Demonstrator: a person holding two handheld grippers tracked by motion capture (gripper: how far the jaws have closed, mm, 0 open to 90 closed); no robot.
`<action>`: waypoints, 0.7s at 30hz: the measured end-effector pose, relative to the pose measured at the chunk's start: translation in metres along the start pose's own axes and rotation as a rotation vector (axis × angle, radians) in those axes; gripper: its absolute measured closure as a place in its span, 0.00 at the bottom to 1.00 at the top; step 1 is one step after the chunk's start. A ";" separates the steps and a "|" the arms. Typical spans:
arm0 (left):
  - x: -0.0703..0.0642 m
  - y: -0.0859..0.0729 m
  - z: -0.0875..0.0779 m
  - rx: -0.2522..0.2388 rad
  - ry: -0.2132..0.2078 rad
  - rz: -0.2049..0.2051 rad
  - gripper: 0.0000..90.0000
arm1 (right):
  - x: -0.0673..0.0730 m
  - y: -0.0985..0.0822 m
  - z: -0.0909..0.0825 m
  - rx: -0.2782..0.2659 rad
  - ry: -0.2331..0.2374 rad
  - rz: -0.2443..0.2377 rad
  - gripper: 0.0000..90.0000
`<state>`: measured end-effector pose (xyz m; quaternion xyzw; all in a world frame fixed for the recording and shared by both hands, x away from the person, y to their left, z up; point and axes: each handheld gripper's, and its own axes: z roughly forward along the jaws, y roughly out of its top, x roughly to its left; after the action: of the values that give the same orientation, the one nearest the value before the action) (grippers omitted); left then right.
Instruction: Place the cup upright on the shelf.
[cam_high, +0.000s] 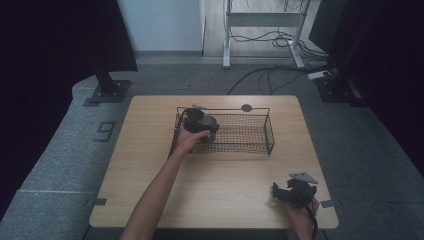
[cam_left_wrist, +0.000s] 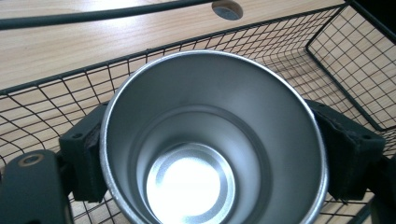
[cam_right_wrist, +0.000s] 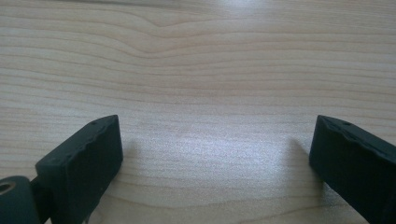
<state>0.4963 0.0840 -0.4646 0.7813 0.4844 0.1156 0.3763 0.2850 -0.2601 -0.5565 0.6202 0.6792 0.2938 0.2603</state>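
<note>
In the high view, the left gripper (cam_high: 199, 121) sits a little above and left of the frame's centre, reaching into the left end of a black wire basket (cam_high: 250, 142) that stands on the far half of the wooden table (cam_high: 215, 185). The person's left hand (cam_high: 189, 140) wraps it from below, with the bare forearm running down to the bottom edge of the frame. Between its jaws is a metal cup (cam_high: 210, 123), seen here as a small grey shape inside the basket's left end.

The left gripper view shows this grip closely. The metal cup (cam_left_wrist: 210, 140) takes up the centre and lower part of the frame, its open mouth turned toward the camera so that the shiny bottom shows inside. One black jaw presses against the cup's outer wall at the left of the frame and the other at the right, so the jaws are spread about as wide as the cup and closed on it. The wire basket (cam_left_wrist: 345, 70) surrounds the cup: its mesh runs behind and below, and its end wall rises in the upper right of the frame. Beyond the rim, at the top of the frame, lie the table surface and a round grey plug (cam_left_wrist: 227, 9) set in it.

The right gripper (cam_high: 290, 192) rests low and right in the high view, near the table's near edge, held by the right hand (cam_high: 300, 210), well apart from the basket. In the right gripper view its jaws stand wide apart at the lower corners, with bare wood (cam_right_wrist: 201, 93) between them and nothing held.
</note>
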 end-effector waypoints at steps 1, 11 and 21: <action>0.000 0.000 0.001 0.003 0.003 -0.002 0.16 | 0.000 0.000 0.000 0.001 0.000 0.001 0.03; 0.000 -0.003 0.010 0.048 0.022 -0.005 0.15 | 0.000 0.000 0.000 0.000 0.000 0.000 0.03; 0.002 -0.007 0.019 0.120 0.042 0.003 0.15 | 0.000 0.000 0.000 -0.002 0.000 0.001 0.03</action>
<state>0.5030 0.0788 -0.4834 0.8005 0.4971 0.1031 0.3185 0.2850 -0.2601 -0.5567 0.6202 0.6787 0.2944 0.2608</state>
